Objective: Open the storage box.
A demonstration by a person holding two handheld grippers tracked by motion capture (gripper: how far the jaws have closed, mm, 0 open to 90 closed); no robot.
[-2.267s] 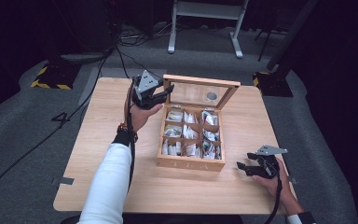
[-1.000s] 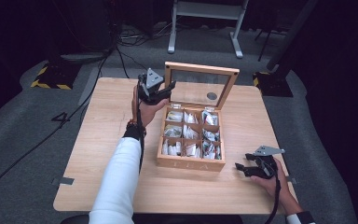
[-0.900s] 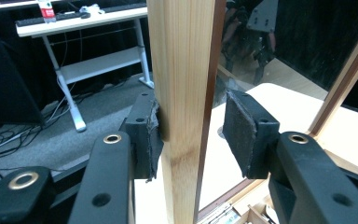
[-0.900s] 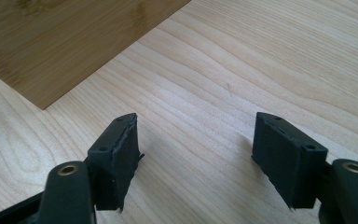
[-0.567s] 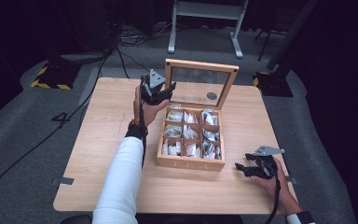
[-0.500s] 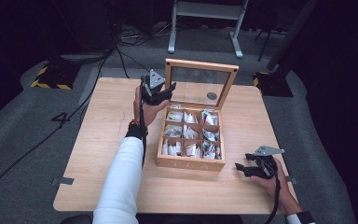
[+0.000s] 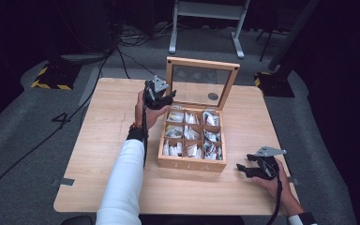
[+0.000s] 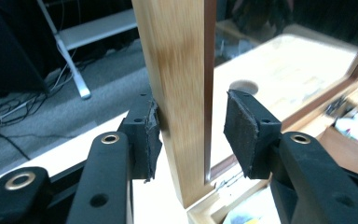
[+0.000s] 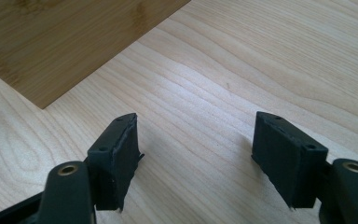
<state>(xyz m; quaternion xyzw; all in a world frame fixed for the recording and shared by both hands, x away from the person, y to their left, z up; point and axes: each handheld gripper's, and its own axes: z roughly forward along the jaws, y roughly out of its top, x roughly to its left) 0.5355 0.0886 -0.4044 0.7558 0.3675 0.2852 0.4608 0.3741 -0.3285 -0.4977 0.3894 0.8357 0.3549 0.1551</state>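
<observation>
Each hand-held gripper (image 7: 161, 96) is black with brass-ringed screw holes and a grey triangular plate. White sleeve (image 7: 122, 183) and wrist beads lie left of the box (image 7: 187, 164).

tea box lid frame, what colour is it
Light honey-brown wood around a clear pane; the lid frame shows best in the left gripper view.

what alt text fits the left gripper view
The left gripper straddles the wooden frame of the tea box lid, which stands upright; one pad touches the frame, the other stands off it. Beyond lie the lid's glass pane and the table.
</observation>
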